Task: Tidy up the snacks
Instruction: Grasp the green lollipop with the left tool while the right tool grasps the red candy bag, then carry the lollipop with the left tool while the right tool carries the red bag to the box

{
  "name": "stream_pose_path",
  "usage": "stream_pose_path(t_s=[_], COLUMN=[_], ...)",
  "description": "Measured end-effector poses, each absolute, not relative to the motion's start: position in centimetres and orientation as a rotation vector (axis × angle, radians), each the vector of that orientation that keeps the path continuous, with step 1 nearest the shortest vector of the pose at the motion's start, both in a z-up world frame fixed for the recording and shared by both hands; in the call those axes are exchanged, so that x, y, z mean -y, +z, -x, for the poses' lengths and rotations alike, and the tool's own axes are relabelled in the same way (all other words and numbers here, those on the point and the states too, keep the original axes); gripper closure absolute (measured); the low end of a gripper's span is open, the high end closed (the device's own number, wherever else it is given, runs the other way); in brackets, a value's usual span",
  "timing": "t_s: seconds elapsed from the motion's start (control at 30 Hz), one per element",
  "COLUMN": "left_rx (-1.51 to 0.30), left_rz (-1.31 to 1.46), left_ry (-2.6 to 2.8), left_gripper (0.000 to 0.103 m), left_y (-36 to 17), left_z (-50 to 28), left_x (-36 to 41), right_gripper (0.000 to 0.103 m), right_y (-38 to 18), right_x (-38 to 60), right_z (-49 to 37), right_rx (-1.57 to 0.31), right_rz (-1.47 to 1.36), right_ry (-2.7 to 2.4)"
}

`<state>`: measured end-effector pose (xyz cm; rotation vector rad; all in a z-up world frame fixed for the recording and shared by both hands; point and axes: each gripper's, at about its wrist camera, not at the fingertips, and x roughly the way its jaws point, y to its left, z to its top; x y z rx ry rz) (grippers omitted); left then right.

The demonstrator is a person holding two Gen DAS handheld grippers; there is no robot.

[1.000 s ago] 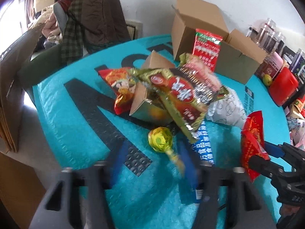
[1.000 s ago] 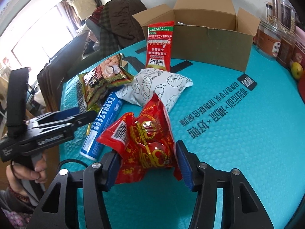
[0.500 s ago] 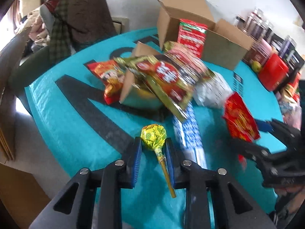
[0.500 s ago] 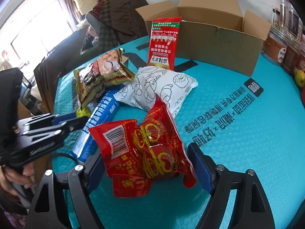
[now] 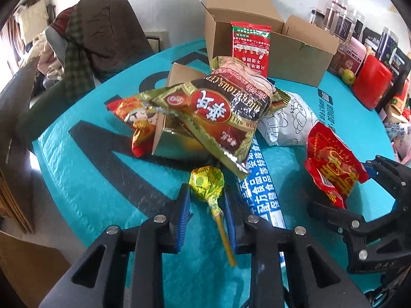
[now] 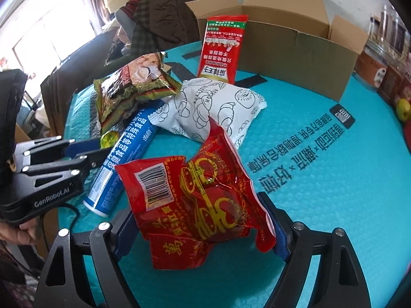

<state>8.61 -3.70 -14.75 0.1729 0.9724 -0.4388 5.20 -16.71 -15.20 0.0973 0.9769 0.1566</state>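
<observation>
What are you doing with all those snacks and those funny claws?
A person is sorting snacks on a blue table with a claw in each hand. The left claw is shut on a yellow-green lollipop. The right claw is open around a red snack bag. More packets lie piled in front of an open cardboard box.

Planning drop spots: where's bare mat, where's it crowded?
Free: mat right of the red packet, in front of the cardboard box; also the mat's left side in the left wrist view. Crowded: the snack pile mid-table.
</observation>
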Motion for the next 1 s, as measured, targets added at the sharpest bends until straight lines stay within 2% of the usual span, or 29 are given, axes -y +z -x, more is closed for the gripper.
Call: stream_pose_path(t_s=[0.07, 0.17, 0.27, 0.4, 1.0], left_rx=[-0.961, -0.948, -0.951, -0.954, -0.856], left_rz=[-0.165, -0.123, -0.099, -0.081, -0.032], left_ry=[-0.442, -0.455, -0.453, -0.464, -0.545], left_gripper=[0.077, 0.077, 0.078, 0.079, 0.079], left_y=[-14.8, -14.8, -14.8, -14.7, -10.8], left_z=[-8.7, -8.9, -8.8, -8.1, -2.9], left_x=[3.7, 3.1, 2.8, 2.6, 1.5], right_gripper=[0.019, 0.025, 0.034, 0.051, 0.053], right_y=[-15.2, -15.1, -14.8, -14.0, -12.7], right_x=[16.6, 16.6, 16.9, 17.0, 18.2], right_z=[-5.2, -4.9, -4.4, -3.6, 0.9], right_rx=[-0.974, -0.956, -0.935, -0.899, -0.858], right_rz=[-0.085, -0.094, -0.109, -0.113, -0.229], right_ry=[0.15, 0.139, 0.135, 0.115, 0.084])
